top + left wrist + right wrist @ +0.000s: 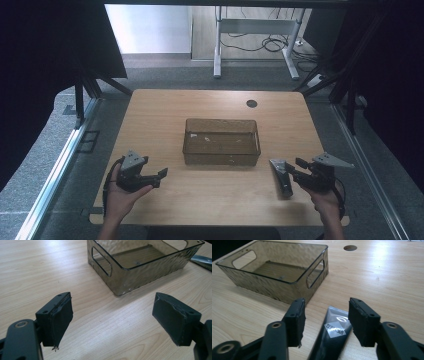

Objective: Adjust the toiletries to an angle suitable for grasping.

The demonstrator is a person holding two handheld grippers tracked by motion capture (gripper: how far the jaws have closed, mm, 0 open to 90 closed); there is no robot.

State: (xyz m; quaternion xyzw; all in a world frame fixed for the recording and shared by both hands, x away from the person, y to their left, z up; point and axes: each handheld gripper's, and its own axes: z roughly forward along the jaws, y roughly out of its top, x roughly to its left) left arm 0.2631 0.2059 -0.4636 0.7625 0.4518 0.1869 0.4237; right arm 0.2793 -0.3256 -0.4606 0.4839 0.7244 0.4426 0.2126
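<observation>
A smoky transparent bin [220,159] with cut-out handles stands empty in the middle of the wooden table [160,115]. A dark squeeze tube [283,179] with a white label lies flat to the right of the bin. My right gripper [296,170] is open just right of the tube. In the right gripper view the tube [332,336] lies between the gripper's [327,320] two pads, with a gap on each side. My left gripper [159,177] rests near the front left, open and holding nothing. In the left gripper view the gripper [112,317] points toward the bin's [140,277] near corner, and the tube's end [202,261] shows beyond it.
A round cable hole [251,103] sits in the table behind the bin. Bare wood lies all around the bin. Beyond the far edge, a white desk frame [217,50] and cables stand on grey carpet.
</observation>
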